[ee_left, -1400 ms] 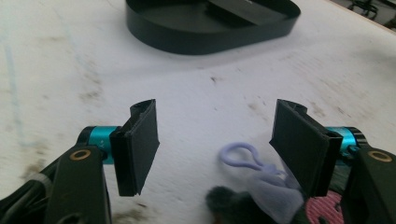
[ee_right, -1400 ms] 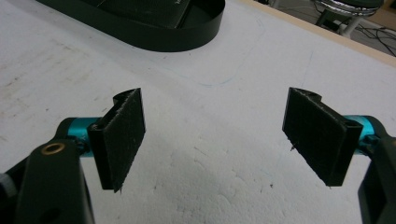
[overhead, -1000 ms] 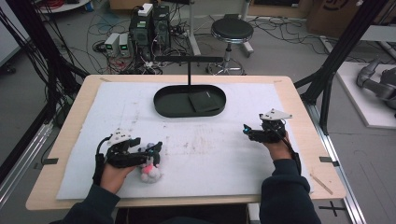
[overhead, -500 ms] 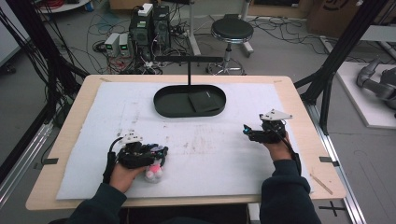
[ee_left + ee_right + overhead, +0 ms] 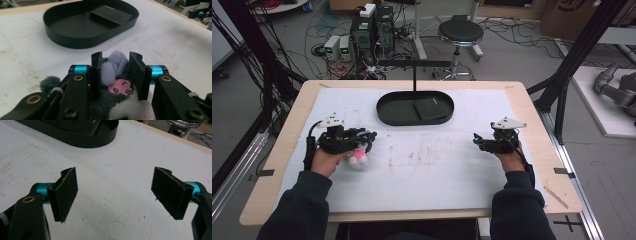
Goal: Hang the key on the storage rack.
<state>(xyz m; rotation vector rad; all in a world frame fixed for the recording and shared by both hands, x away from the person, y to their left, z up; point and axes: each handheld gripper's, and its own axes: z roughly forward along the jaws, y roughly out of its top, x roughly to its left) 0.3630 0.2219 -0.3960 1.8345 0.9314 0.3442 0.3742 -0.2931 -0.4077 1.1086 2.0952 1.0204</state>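
Note:
A small plush toy (image 5: 357, 159), grey and white with a lavender knot and a pink patch, hangs under my left gripper (image 5: 370, 138) over the white mat at the left. In the left gripper view both pads press on the toy (image 5: 110, 71) from either side. The jaws of this left gripper (image 5: 115, 55) have just been closing with the toy between them. My right gripper (image 5: 477, 140) rests low over the mat at the right. In its own view the right gripper (image 5: 115, 176) stands wide open with only bare mat between the pads.
A black oval tray (image 5: 387, 114) lies at the far middle of the mat and holds a flat black pad (image 5: 430, 107). A T-shaped black stand (image 5: 414, 75) rises behind it. The tray's rim (image 5: 65, 41) is ahead of the left gripper.
The left gripper has shut on the plush toy, then drawn it up and away from the table's front edge. The right hand has stayed in place.

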